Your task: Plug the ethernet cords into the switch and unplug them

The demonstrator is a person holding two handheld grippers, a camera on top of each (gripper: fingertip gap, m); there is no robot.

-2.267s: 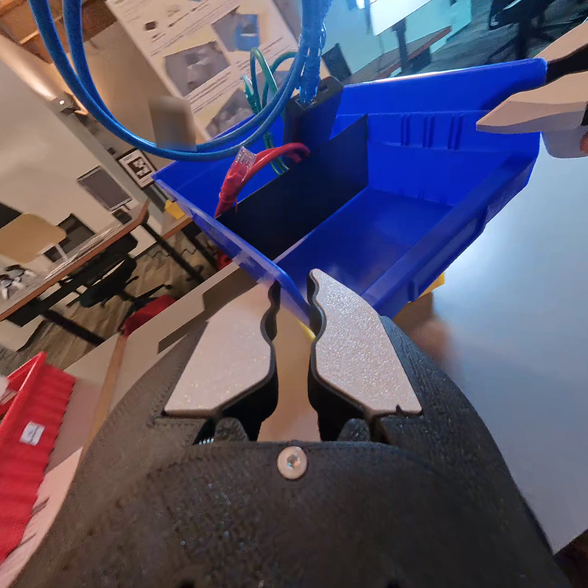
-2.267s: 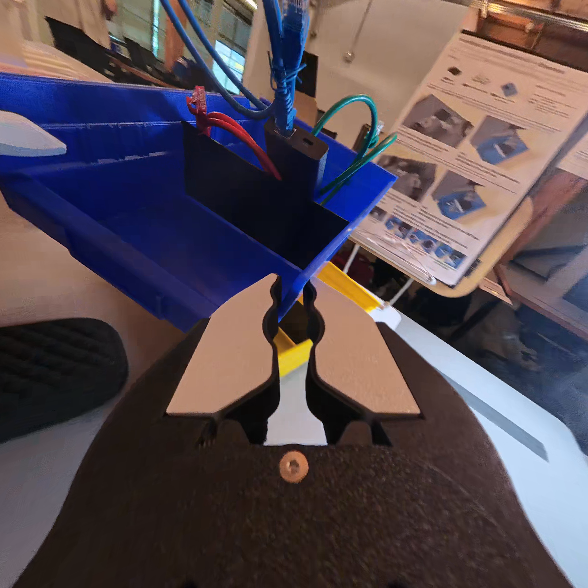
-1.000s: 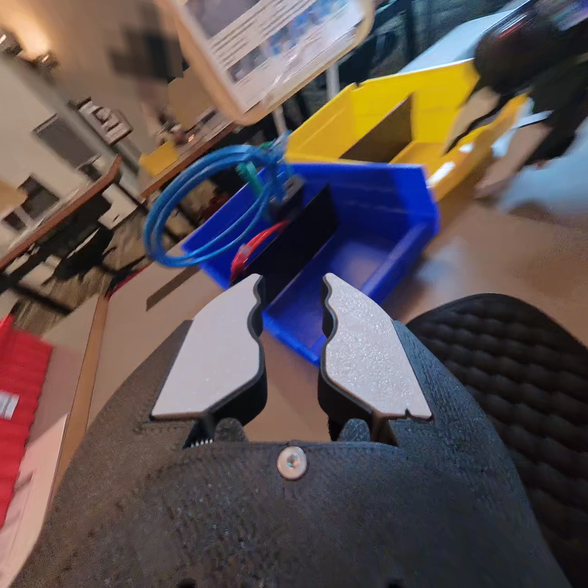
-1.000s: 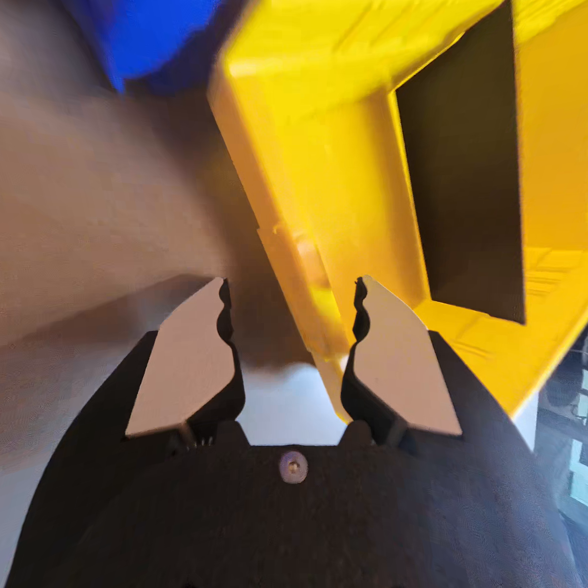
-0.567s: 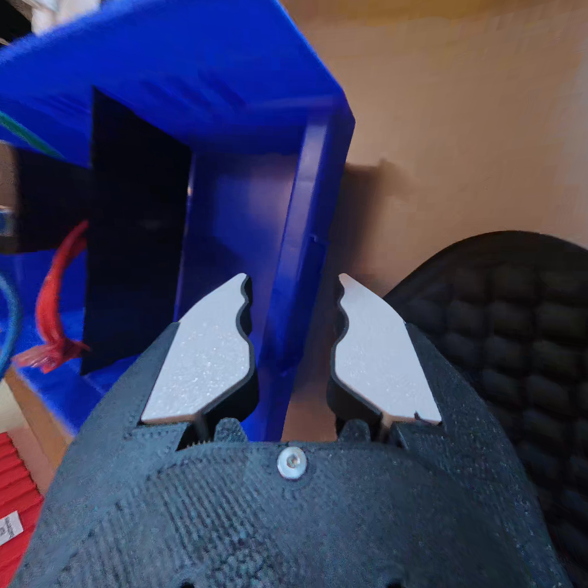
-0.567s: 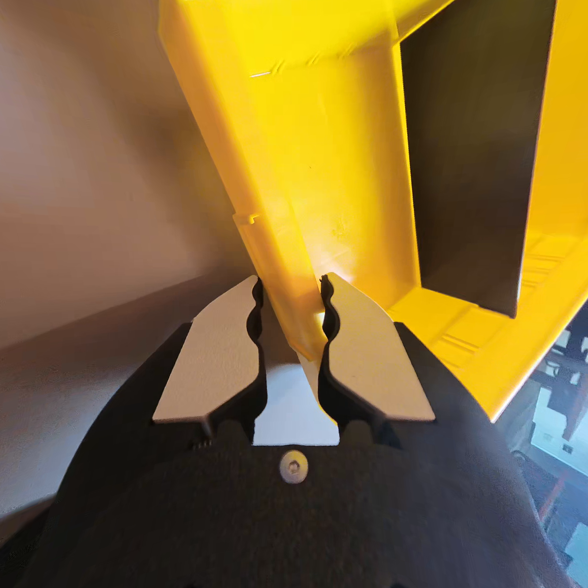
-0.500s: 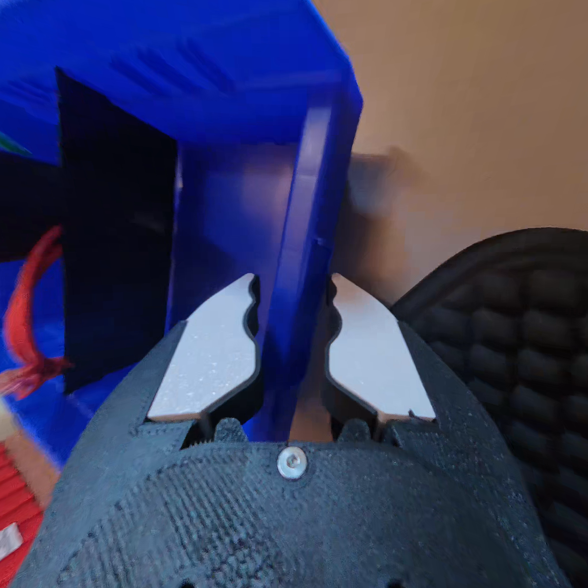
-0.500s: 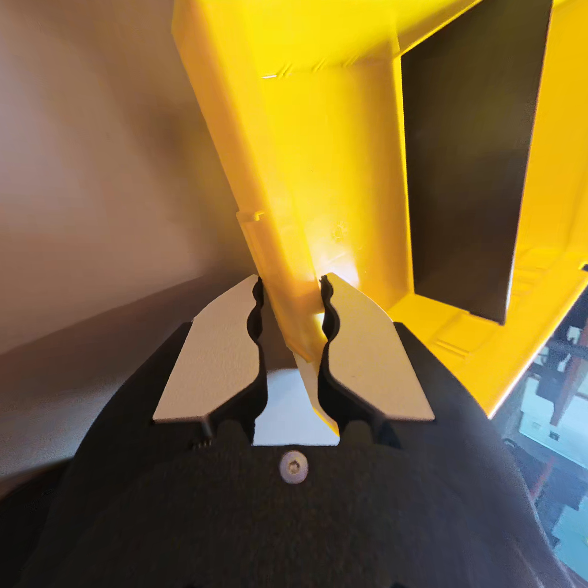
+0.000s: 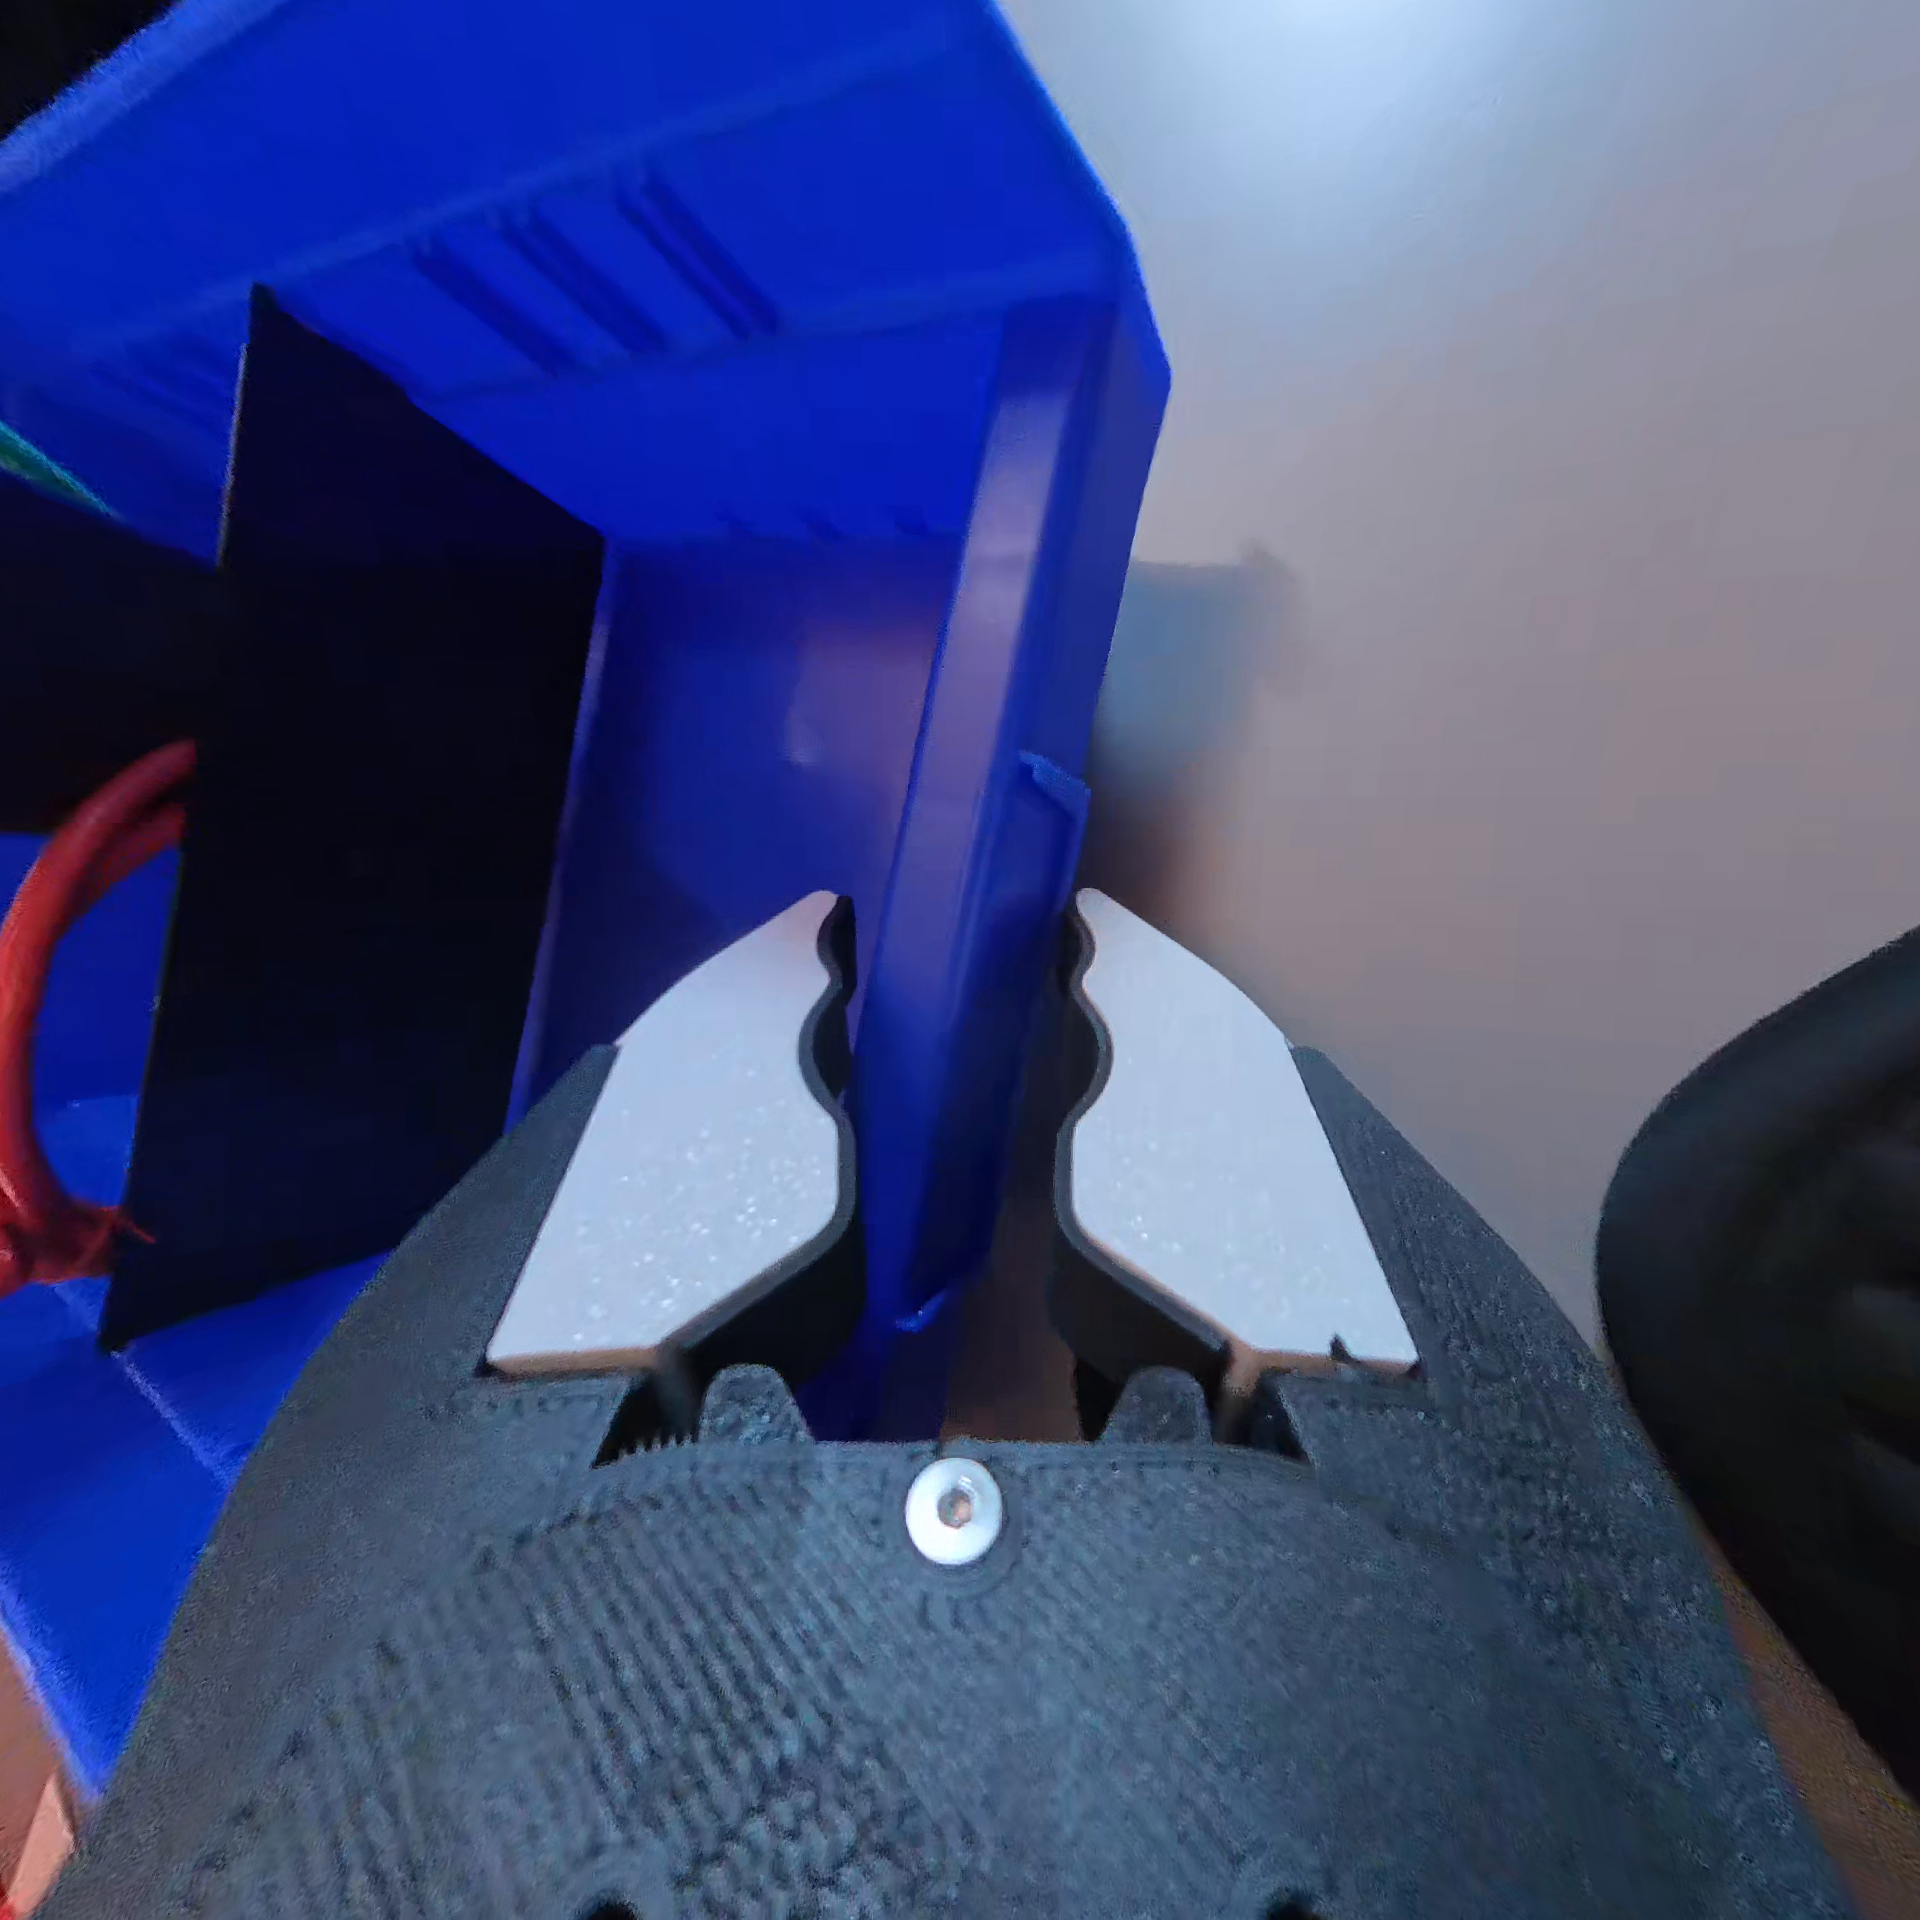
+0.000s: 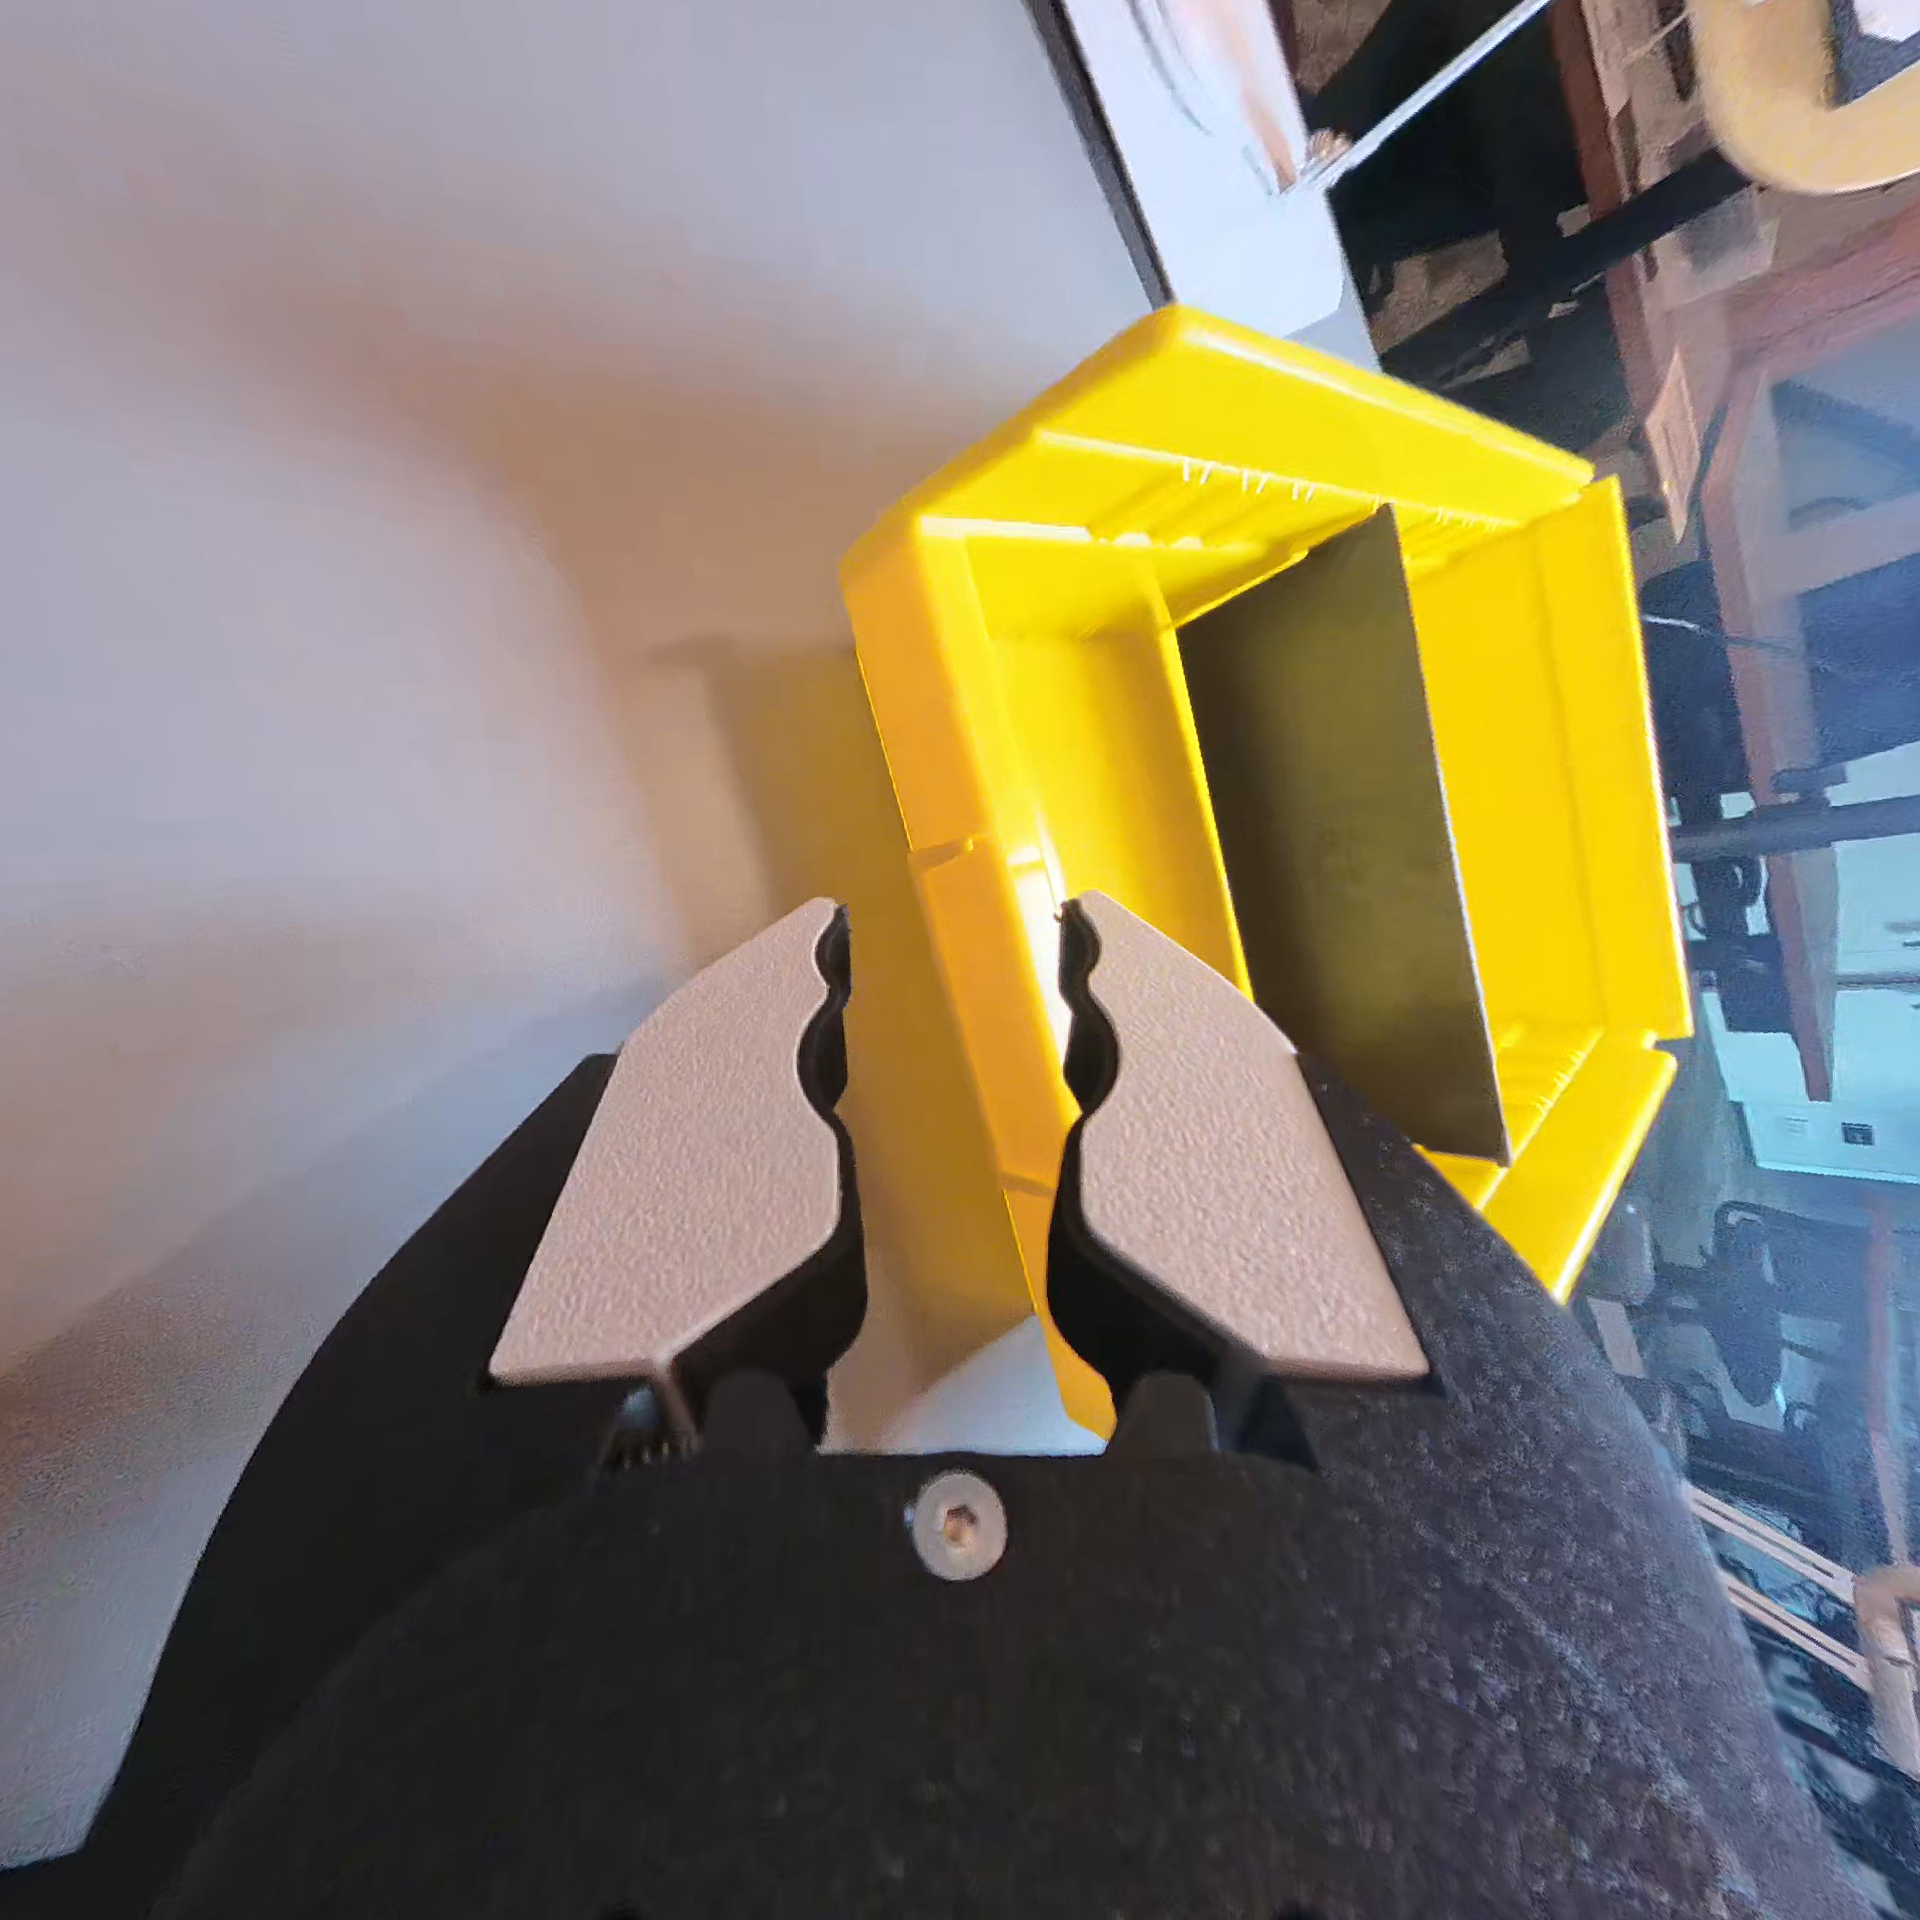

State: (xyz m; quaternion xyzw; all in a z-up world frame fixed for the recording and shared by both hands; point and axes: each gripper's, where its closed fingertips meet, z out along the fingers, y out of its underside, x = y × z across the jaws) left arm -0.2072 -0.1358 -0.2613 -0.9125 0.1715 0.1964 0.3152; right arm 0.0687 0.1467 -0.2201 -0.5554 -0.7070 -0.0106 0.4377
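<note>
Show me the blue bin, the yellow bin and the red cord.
blue bin [image 9: 997,790]: left wrist view, side wall
yellow bin [image 10: 1226,416]: right wrist view, outer wall
red cord [image 9: 52,935]: left wrist view, loop

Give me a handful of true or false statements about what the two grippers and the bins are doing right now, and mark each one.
1. The left gripper straddles a wall of the blue bin. True.
2. The right gripper is at the blue bin too. False: it straddles a wall of the yellow bin.
3. A red cord lies in the blue bin. True.
4. The yellow bin holds a coil of cords. False: only a dark divider shows inside.
</note>
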